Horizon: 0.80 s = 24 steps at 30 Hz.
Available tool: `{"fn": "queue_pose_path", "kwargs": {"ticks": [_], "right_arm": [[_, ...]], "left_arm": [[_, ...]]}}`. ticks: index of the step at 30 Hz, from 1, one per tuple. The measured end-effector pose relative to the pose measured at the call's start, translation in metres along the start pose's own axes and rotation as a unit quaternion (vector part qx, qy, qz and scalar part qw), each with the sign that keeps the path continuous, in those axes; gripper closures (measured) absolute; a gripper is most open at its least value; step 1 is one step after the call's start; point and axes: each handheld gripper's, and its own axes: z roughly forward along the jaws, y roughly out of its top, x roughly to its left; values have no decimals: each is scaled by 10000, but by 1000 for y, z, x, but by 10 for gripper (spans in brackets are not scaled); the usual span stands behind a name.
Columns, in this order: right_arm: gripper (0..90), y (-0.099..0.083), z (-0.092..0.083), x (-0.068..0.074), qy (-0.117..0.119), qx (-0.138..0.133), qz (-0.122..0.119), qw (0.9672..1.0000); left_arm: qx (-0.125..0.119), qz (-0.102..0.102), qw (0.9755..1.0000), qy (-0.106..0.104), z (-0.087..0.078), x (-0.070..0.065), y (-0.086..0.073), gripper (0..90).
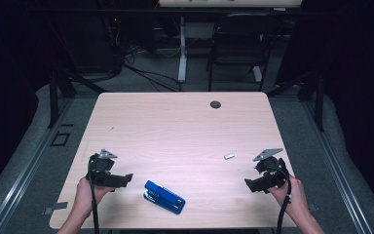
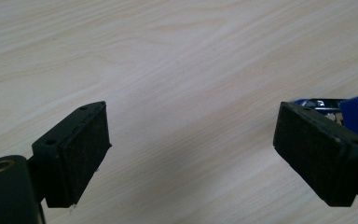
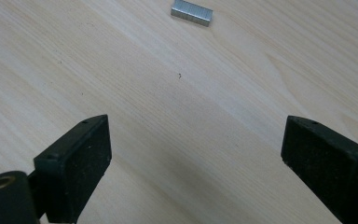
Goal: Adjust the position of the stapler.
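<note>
A blue stapler [image 1: 164, 196] lies on the light wooden table [image 1: 175, 131] near its front edge, between the two hands. My left gripper [image 1: 125, 179] is held at the front left, open and empty, its tips pointing toward the stapler. In the left gripper view the stapler's blue end [image 2: 349, 106] peeks out behind the right jaw, with bare wood between the jaws [image 2: 193, 151]. A small silver strip of staples [image 1: 229, 156] lies right of centre. My right gripper [image 1: 251, 185] is at the front right, open and empty; in its view [image 3: 196, 168] the staple strip [image 3: 191, 12] lies ahead.
A round dark cable grommet [image 1: 215, 104] sits near the table's far edge. Beyond the table stand a black chair [image 1: 238, 44], a white desk leg [image 1: 182, 48] and cables on the grey floor. Black frame posts flank the table.
</note>
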Motion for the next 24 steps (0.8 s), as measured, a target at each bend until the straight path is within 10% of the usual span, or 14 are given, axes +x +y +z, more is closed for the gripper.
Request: {"fn": "queue_pose_path", "kwargs": {"ticks": [9,24], "right_arm": [[86,0,-3,2,-20,-60,-40,10000],[98,4,-2,9,12,-16,-32,10000]], "left_arm": [[241,166,9995,-65,5,-9,2,24],[284,850,9946,-522,6,-34,2,177]]}}
